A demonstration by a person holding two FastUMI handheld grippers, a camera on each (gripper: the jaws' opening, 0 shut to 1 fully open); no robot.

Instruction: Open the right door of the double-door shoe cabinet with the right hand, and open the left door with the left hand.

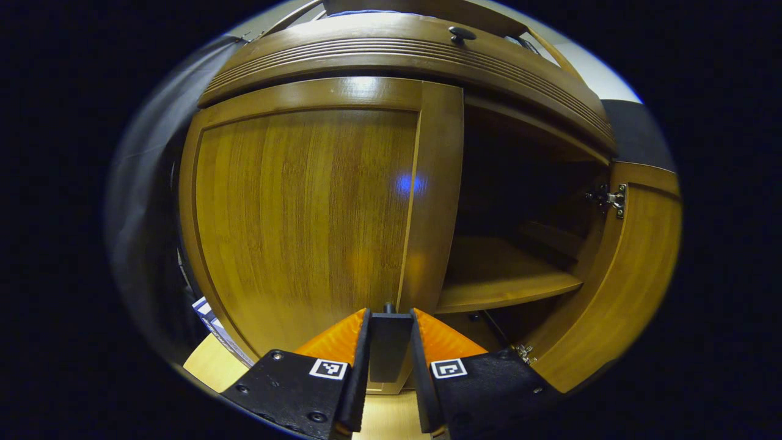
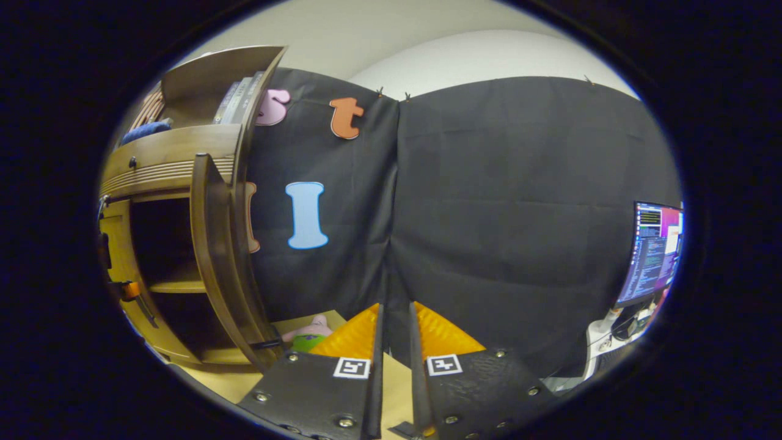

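In the left gripper view, the left hand-held gripper (image 1: 389,321) sits lowest and nearest, its two fingers closed on the dark handle (image 1: 389,345) of the left door (image 1: 305,214). That door fills the left and middle of the view and looks shut or nearly so. To its right the cabinet (image 1: 403,55) stands open, showing a dark inside with a wooden shelf (image 1: 501,281). Farther right, the right door (image 1: 617,293) is swung outward on its hinge (image 1: 614,198).

In the right gripper view, the right hand-held gripper (image 2: 394,318) is nearest, its fingers narrowly apart with nothing between them. Beyond, on the left, the right door (image 2: 214,256) stands open edge-on. A soft toy (image 2: 308,333) lies on the surface (image 2: 403,379) by the cabinet's foot. A monitor (image 2: 654,250) glows far right.
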